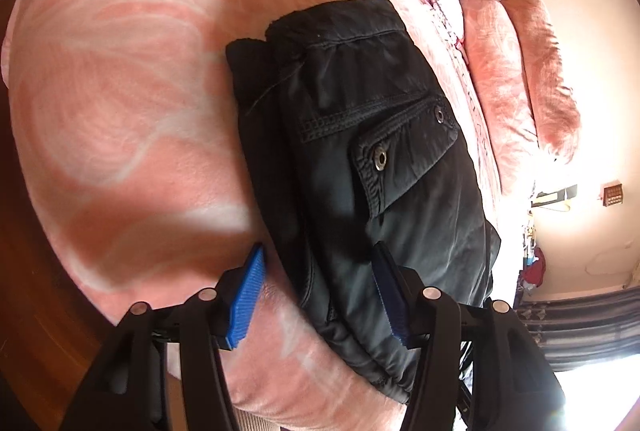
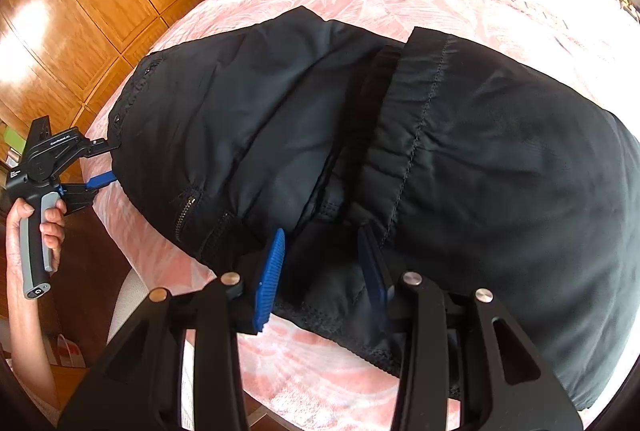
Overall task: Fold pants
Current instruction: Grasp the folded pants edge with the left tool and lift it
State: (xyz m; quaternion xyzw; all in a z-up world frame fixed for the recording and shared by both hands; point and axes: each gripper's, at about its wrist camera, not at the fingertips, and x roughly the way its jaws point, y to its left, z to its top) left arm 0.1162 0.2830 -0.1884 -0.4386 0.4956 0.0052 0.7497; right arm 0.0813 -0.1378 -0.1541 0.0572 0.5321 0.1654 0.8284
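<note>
Now pants (image 2: 400, 135) between both tongs

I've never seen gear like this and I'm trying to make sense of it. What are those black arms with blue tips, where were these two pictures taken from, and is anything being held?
No machine here: a person holds a hand-held gripper in each hand, each carrying a wide-angle camera looking along its two blue-padded fingers.

One picture comes from the left hand-held gripper, the other from the right hand-held gripper, which also shows the person's hand holding the left one.

Partly folded black pants lie on a bed with a pink blanket.

Each gripper's pads straddle an edge of the pants. Whether they actually pinch the cloth, I cannot tell.
</note>
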